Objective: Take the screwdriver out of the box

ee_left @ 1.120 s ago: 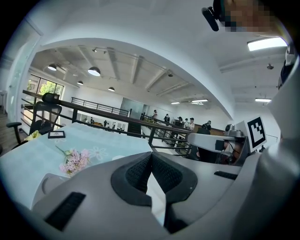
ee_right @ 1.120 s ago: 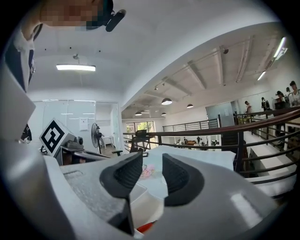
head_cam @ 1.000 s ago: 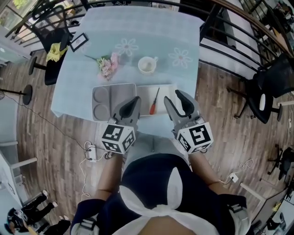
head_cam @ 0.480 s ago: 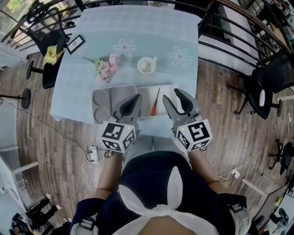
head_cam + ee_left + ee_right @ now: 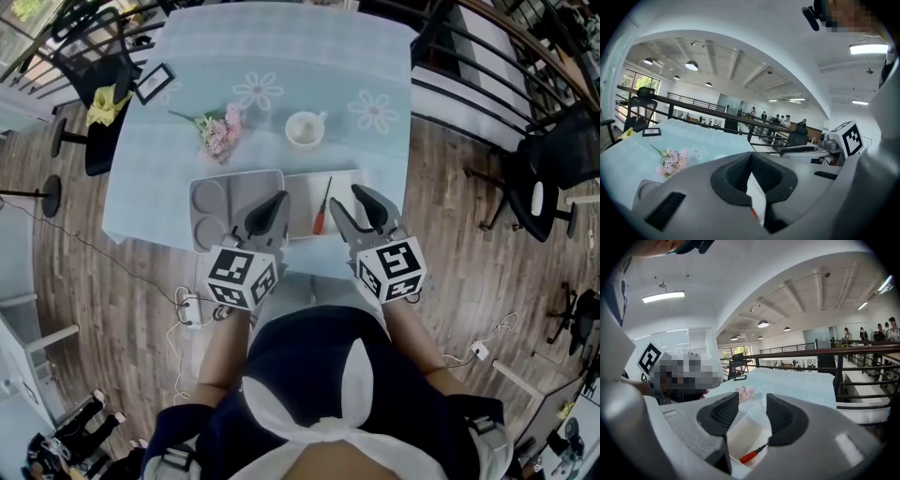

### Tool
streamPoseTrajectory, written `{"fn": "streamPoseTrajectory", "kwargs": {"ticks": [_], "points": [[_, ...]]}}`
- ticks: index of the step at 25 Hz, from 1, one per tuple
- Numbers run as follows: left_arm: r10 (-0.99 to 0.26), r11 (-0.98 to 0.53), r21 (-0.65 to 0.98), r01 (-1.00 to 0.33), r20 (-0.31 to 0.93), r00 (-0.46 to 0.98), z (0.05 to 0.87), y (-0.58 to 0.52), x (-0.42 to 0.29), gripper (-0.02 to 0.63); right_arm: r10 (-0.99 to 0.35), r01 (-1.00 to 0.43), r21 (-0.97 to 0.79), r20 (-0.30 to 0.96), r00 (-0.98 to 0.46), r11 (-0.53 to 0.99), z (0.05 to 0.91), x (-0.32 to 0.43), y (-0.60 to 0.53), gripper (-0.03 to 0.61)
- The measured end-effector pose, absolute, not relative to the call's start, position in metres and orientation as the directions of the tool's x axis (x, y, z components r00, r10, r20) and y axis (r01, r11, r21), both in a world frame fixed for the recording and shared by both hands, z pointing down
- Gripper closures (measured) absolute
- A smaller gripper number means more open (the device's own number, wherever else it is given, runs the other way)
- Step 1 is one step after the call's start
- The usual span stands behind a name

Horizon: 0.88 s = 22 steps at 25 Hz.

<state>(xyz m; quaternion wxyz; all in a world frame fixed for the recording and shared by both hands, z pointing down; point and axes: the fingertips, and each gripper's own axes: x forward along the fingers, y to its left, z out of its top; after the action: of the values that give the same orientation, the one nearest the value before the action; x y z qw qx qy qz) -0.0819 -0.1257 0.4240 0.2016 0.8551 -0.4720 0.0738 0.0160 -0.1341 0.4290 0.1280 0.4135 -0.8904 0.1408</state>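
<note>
The screwdriver (image 5: 322, 212), red handle and thin dark shaft, lies in the white open box (image 5: 302, 221) at the table's near edge. In the right gripper view the screwdriver (image 5: 751, 455) shows low between the jaws, inside the box (image 5: 740, 434). My right gripper (image 5: 357, 210) hovers just right of the box, near the screwdriver and apart from it. It is open, its jaws have just widened a little, and nothing is between them. My left gripper (image 5: 268, 212) hangs over the seam between tray and box, its pads (image 5: 740, 171) meeting at the tips, shut on nothing.
A grey compartment tray (image 5: 212, 199) lies left of the box. Farther back on the pale blue tablecloth (image 5: 187, 159) are pink flowers (image 5: 221, 132), a white cup (image 5: 305, 129) and a small framed picture (image 5: 156, 83). Black chairs (image 5: 555, 164) and a railing stand around the table.
My right gripper has sunk and edged toward the box, jaws slightly wider. The left gripper has crept forward a little. The screwdriver has not moved.
</note>
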Motion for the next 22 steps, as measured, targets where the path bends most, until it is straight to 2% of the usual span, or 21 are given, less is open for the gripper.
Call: {"fn": "streamPoseTrajectory", "kwargs": {"ticks": [14,22], "points": [[-0.755,-0.462,0.32,-0.827,0.347,0.556,0.446,-0.138,-0.095,0.597,-0.608,-0.754,-0.181,0.487,-0.627,0.632,0.484,0.0,-0.138,0.394],[-0.738,-0.467,0.334,-0.819,0.363,0.569,0.458,-0.144,-0.095,0.597,-0.546,-0.775,-0.238,0.59,-0.594,0.586,0.528,-0.002,-0.135,0.394]]}}
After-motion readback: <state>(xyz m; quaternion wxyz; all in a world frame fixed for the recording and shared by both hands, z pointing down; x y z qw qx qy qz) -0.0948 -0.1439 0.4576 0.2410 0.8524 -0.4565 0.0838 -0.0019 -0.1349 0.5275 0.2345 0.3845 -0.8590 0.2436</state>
